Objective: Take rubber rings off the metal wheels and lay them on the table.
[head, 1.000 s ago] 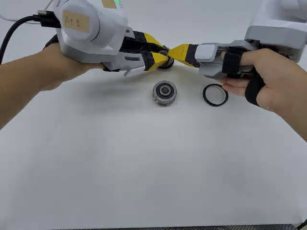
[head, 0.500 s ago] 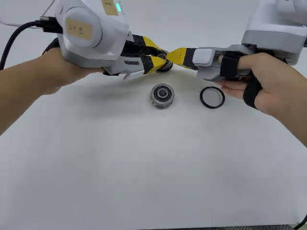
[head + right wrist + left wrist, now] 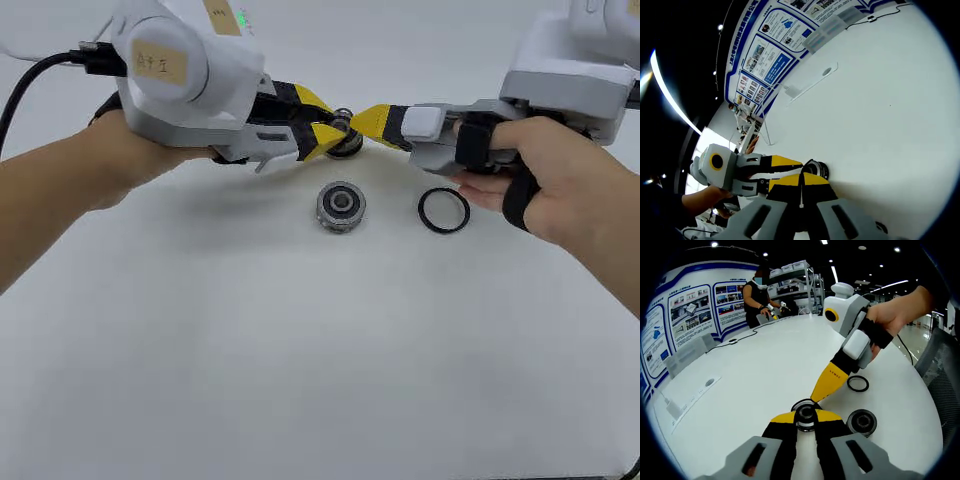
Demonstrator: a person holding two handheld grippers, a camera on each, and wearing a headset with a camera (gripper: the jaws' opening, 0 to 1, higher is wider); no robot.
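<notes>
Noted, nearest on the bench [image 3: 300, 350], a metal wheel [image 3: 342, 206] lying flat, with a loose rubber ring [image 3: 443, 211] just to its right, not touching it. Found beyond them a second metal wheel [image 3: 347, 140], held above the bench and clamped at its rim between the fingers of the left gripper [image 3: 330, 135], one flat face turned back toward that gripper. Saw the right gripper [image 3: 362, 122] set opposite, fingers pressed together, tips touching the held wheel's upper rim where a black ring sits. Could not tell whether pinching that ring. Judged the coming pull to run off the wheel along its axle line, away from the left gripper, with the right gripper nearer the ring.
</notes>
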